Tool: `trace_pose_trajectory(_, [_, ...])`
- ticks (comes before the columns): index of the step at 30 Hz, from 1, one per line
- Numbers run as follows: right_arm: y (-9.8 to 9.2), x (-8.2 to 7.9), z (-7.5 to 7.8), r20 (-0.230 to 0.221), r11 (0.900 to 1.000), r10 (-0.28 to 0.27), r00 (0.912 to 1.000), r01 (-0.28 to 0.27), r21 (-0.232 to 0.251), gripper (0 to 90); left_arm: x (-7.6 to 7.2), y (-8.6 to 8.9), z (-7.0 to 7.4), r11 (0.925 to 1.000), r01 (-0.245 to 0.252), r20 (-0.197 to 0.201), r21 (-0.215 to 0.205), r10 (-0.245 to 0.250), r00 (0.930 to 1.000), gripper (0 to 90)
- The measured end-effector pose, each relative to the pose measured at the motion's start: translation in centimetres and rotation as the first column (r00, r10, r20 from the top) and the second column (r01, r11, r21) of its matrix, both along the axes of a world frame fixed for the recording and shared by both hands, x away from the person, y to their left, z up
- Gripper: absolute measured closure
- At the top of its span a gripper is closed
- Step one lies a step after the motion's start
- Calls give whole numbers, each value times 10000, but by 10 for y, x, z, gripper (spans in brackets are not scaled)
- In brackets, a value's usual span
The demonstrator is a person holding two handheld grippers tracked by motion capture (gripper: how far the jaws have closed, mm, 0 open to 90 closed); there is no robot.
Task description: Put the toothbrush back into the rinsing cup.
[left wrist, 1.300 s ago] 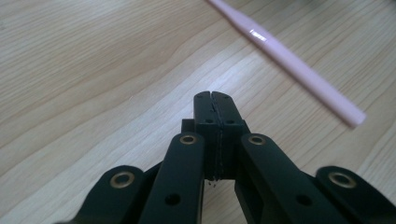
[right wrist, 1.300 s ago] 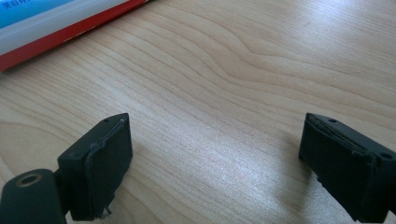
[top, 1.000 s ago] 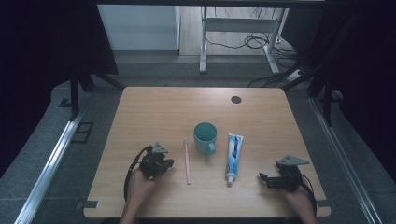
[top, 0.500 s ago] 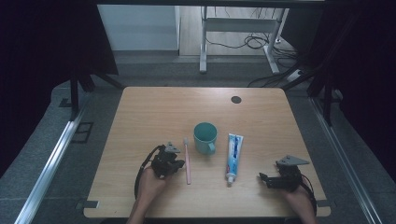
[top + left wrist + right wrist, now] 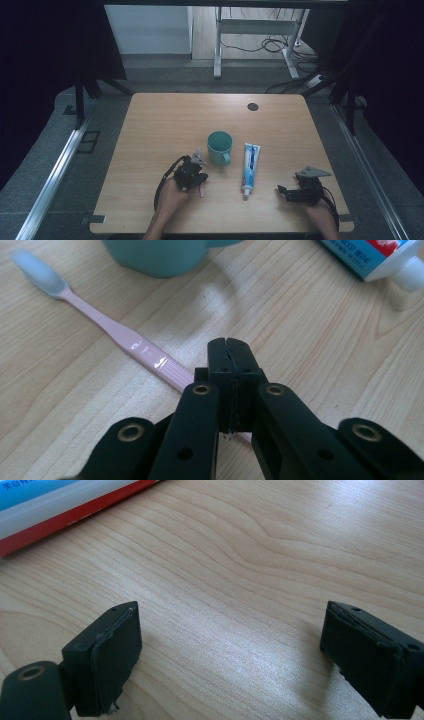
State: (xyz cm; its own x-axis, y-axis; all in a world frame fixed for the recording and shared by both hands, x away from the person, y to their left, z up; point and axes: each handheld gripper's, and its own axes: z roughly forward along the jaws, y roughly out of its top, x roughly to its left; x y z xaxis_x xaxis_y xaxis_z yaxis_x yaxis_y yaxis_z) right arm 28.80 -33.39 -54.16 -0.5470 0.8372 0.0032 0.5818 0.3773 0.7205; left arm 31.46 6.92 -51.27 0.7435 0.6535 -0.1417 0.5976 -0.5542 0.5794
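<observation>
— two grippers on the table [image 5: 150, 120], and just one of them has shifted. the left gripper [image 5: 192, 172] sat off to the left of the pink toothbrush [image 5: 120, 335] a second ago; now it is over the toothbrush's handle, close by the teal cup [image 5: 220, 146].

— is it gripping the handle?

— no. in the left gripper view its jaws are pressed flat together with nothing between them, and the handle runs underneath them on the wood. whether the closed tips touch the handle i cannot tell.

— where does the toothbrush lie?

— flat on the table just left of the cup, in the same spot as before, bristle head toward the far side. in the high view the gripper covers most of it.

— and the other side?

— the right gripper [image 5: 300, 192] is where it was, near the front right of the table. its jaws stand wide apart in the right gripper view, bare wood between them.

— anything else changed?

— no. the toothpaste tube [image 5: 250, 162] lies right of the cup as before, cap toward the person, well apart from the right gripper.
</observation>
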Motion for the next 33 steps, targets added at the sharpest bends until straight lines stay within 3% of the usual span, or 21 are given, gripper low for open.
trace_pose_trajectory(13, [0,0,0,3,10000,2,10000,-2,-4,94,0,6,-5,9995,-242,-171,199,246,9996,895])
trace_pose_trajectory(33, [0,0,0,6,10000,1,10000,-1,-3,94,4,41,-8,9929,-1123,-370,380,1137,9928,894])
